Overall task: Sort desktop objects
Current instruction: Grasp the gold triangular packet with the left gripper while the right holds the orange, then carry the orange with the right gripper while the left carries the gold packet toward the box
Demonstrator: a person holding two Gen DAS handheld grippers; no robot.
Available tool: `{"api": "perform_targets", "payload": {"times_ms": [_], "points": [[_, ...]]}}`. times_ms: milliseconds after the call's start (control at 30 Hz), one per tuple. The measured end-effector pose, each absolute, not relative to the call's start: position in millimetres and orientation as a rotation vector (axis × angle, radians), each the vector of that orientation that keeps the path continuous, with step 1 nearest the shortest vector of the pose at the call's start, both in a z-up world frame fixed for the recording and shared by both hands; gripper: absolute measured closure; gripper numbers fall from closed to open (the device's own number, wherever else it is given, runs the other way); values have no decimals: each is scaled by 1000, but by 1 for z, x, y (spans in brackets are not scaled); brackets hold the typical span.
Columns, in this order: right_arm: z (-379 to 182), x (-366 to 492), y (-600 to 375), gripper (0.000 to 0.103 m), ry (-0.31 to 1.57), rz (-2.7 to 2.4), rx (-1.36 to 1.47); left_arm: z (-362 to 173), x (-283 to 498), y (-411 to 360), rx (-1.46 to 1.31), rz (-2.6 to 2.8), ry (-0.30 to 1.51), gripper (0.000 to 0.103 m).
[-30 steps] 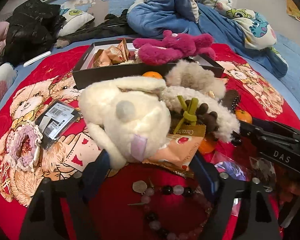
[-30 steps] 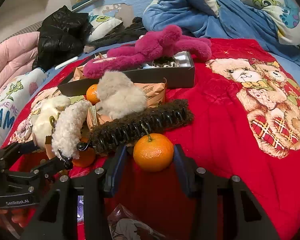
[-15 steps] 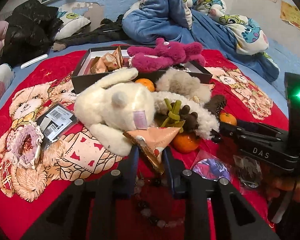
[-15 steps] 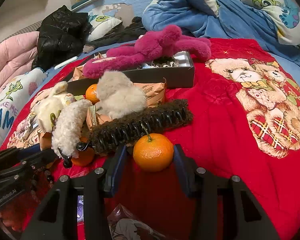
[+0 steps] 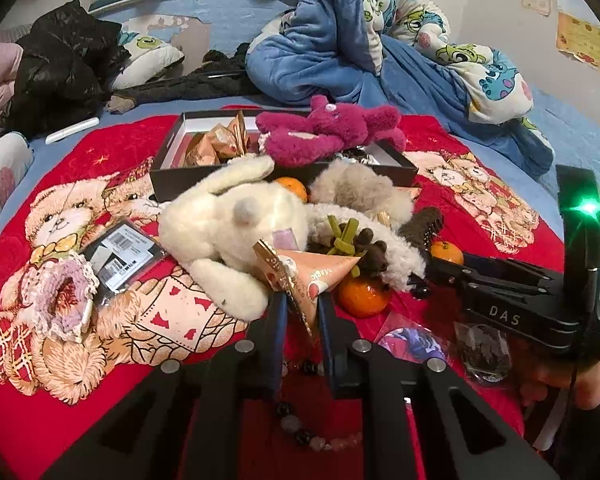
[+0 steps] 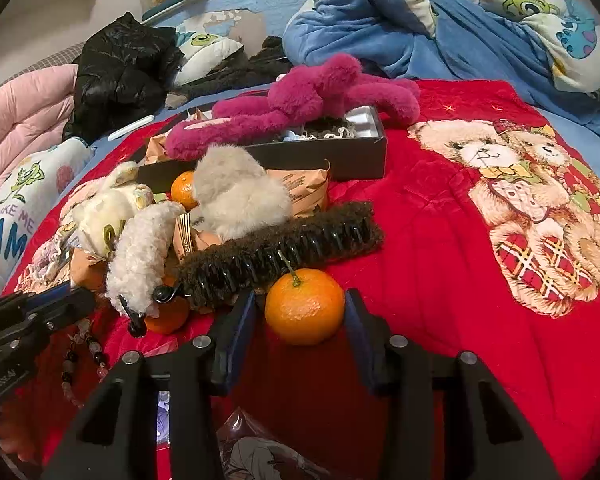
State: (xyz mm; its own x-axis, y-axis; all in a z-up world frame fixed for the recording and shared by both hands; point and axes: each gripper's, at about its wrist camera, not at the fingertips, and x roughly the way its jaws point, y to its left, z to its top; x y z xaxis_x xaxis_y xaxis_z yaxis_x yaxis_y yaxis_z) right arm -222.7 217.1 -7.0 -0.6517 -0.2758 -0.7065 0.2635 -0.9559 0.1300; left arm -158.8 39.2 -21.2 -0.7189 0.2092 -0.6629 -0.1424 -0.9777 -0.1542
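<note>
My left gripper [image 5: 301, 298] is closing, and its pads pinch the corner of a peach snack packet [image 5: 320, 272] raised off the red blanket. Behind the packet lies a white plush rabbit [image 5: 236, 224], and a tangerine [image 5: 364, 296] sits to its right. The black box [image 5: 172, 184] at the back holds more packets and a magenta plush [image 5: 320, 136]. My right gripper [image 6: 299, 298] is closing around another tangerine [image 6: 305, 308] that rests on the blanket, with a small gap left at the left pad. A fuzzy brown hair claw [image 6: 276, 252] lies just behind this fruit.
A bead bracelet [image 5: 300, 432] lies under my left gripper. A crocheted scrunchie [image 5: 60, 296] and a black packaged card [image 5: 120, 252] sit at the left. Small plastic bags [image 5: 412, 340] lie between the grippers. A blue blanket [image 5: 320, 40] and a black jacket [image 5: 60, 68] are heaped behind the box.
My left gripper went from wide open to pinched on the snack packet and pulled it up and back from the pile. My right gripper and its tangerine stayed put.
</note>
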Motion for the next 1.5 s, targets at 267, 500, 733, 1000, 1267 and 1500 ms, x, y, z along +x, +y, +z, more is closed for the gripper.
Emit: {"api": "perform_targets", "payload": {"times_ms": [267, 500, 733, 1000, 1267, 1500], "points": [[2, -216, 217, 62, -3, -2646, 1081, -11, -153, 37, -1031, 2758, -148, 89], [12, -209, 221, 62, -6, -2670, 1047, 0, -146, 31, -980, 2786, -151, 89], [32, -195, 223, 62, -39, -2681, 964, 13, -137, 24, -915, 2823, -173, 89], [54, -176, 220, 62, -46, -2698, 856, 21, -131, 29, -877, 2832, -159, 89], [52, -177, 224, 67, -90, -2680, 860, 15, -132, 38, -902, 2810, -132, 89], [46, -179, 219, 68, -84, -2655, 879, 13, -133, 40, -906, 2808, -122, 89]]}}
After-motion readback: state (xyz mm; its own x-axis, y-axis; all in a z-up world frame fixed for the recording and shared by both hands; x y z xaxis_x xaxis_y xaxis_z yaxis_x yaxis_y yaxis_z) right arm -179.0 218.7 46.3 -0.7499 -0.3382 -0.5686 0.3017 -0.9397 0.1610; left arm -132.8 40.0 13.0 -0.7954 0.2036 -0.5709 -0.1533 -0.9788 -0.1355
